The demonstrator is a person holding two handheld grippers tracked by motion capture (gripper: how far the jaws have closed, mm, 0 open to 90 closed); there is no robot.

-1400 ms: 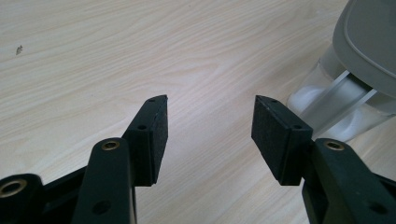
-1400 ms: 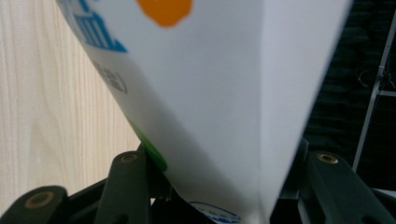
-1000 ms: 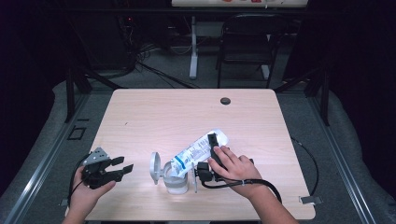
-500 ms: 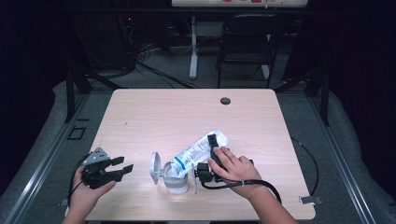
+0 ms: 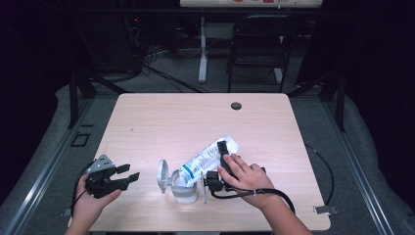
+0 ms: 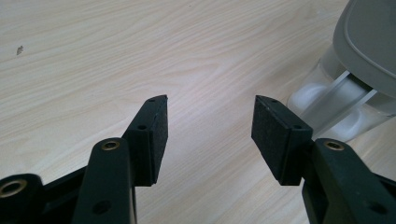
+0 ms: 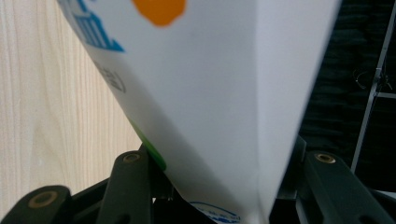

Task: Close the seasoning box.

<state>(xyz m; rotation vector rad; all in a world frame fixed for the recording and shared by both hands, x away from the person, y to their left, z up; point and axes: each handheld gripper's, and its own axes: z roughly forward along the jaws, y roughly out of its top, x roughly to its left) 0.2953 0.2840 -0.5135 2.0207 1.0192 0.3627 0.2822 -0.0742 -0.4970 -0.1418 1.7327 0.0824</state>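
right tool (image 5: 221,161) pinching pouch (image 5: 205,159), tilted mouth-down over jar (image 5: 183,188). left tool (image 5: 122,177) spread, idle left of jar. keep spout centred over jar, pour slowly.

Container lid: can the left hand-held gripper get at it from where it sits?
Probably yes. The left hand-held gripper stands open, with bare table between it and the upright lid; the tilted pouch comes in from the far side.

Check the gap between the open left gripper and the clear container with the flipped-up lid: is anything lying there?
Nothing: in the high view, only bare table separates the left gripper from the container.
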